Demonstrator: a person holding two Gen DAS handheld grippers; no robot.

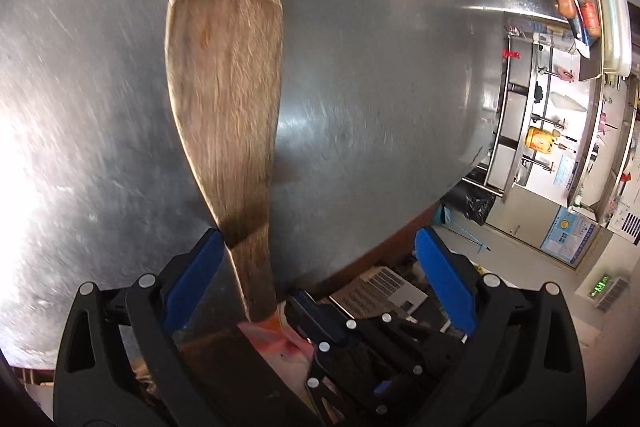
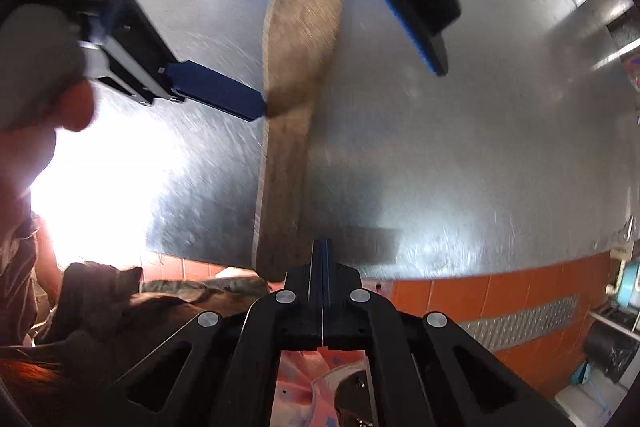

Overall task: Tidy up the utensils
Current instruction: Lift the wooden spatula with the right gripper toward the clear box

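Left wrist: left gripper (image 1: 320,259) tilted over spatula (image 1: 224,99)

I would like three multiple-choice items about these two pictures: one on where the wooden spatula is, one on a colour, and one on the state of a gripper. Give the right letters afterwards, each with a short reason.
1. Where does the wooden spatula lie?
A. on the steel table
B. inside a drawer
C. on the orange floor tiles

2. What colour are the pads of the left gripper?
A. red
B. blue
C. yellow

3. How do the jaws of the right gripper stand?
A. wide open
B. shut on the spatula
C. shut with nothing between them

Key: 1 A, the spatula lies flat on the scratched metal surface. 2 B, both pads show blue. 3 C, in the right wrist view the two fingers meet beside the handle, not around it.
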